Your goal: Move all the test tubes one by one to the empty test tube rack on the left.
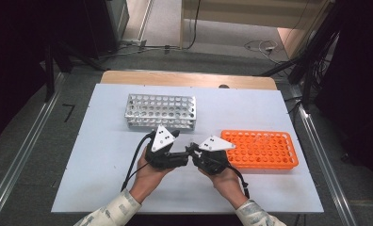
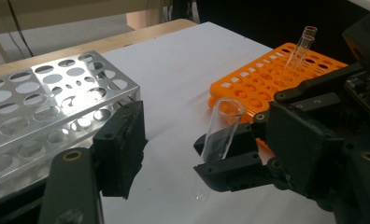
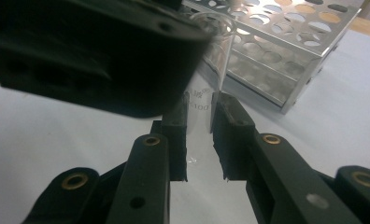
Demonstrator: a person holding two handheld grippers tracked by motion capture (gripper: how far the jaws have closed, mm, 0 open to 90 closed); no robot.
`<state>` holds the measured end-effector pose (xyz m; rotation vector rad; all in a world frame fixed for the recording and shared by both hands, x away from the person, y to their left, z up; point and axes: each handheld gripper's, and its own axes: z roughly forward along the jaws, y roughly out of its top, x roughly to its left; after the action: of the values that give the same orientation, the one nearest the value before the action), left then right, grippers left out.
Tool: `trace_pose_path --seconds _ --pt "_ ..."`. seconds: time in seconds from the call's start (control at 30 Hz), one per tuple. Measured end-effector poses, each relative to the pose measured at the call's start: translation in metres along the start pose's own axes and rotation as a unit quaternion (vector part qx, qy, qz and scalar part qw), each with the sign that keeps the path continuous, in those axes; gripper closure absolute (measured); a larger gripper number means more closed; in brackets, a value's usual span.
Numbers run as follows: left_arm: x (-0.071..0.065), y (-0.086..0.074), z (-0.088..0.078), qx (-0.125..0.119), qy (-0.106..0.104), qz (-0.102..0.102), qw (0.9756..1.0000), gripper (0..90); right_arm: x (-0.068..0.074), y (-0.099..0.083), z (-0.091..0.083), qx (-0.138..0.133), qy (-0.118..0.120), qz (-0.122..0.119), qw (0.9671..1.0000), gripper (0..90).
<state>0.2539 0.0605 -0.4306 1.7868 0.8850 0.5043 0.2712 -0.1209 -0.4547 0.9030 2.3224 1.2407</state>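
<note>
Nearest the person, the two hands meet over the middle of the white table top [image 1: 104, 188]. The right gripper [image 3: 199, 135] has its jaws pressed together on a clear glass test tube [image 2: 223, 130], which stands nearly upright just above the table, open mouth up. The left gripper [image 2: 206, 149] faces it with jaws apart on either side of the tube's upper part; no pad touches the glass.

Right of the hands lies the flat orange plastic tube rack [image 1: 262, 148], with one more clear tube [image 2: 301, 49] standing in a hole on its far side. Farther off, left of centre, sits the perforated silver metal rack [image 1: 160, 111], with no tube visible in its holes.

By my reading, the tube is mid-handover: lifted from the orange rack, not yet taken by the left gripper, and the placing into the metal rack remains undone.
</note>
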Motion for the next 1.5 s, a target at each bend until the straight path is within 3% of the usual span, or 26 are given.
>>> trace_pose_path --seconds 0.23,0.4,0.6,0.8,1.0,1.27,1.5 --pt "0.001 -0.004 0.001 0.001 0.011 0.011 0.9999 50.5 0.008 0.004 0.001 0.001 0.008 -0.009 0.9999 72.8" --pt "0.0 -0.005 0.002 0.005 0.0 0.02 0.9998 63.9 0.008 0.004 0.003 0.003 0.007 -0.009 0.9999 72.8" --pt "-0.004 -0.005 0.003 0.01 -0.004 0.033 0.9994 73.7 0.007 0.004 0.002 0.005 0.005 -0.007 0.9999 72.8" --pt "-0.004 -0.005 0.003 0.011 -0.002 0.032 0.9994 74.9 0.007 0.004 0.002 0.005 0.005 -0.008 0.9999 72.2" --pt "0.002 -0.002 0.0 0.006 0.003 0.023 0.9997 75.1 0.005 0.003 0.0 0.004 0.01 -0.007 0.9999 54.9" --pt "0.028 0.009 -0.009 -0.005 0.036 -0.01 0.9993 75.2 -0.007 0.003 -0.014 -0.005 0.01 0.004 0.9999 41.9" --pt "0.055 0.021 -0.017 -0.008 0.079 -0.027 0.9965 75.1 -0.018 0.0 -0.03 -0.013 0.001 0.01 0.9999 37.8"
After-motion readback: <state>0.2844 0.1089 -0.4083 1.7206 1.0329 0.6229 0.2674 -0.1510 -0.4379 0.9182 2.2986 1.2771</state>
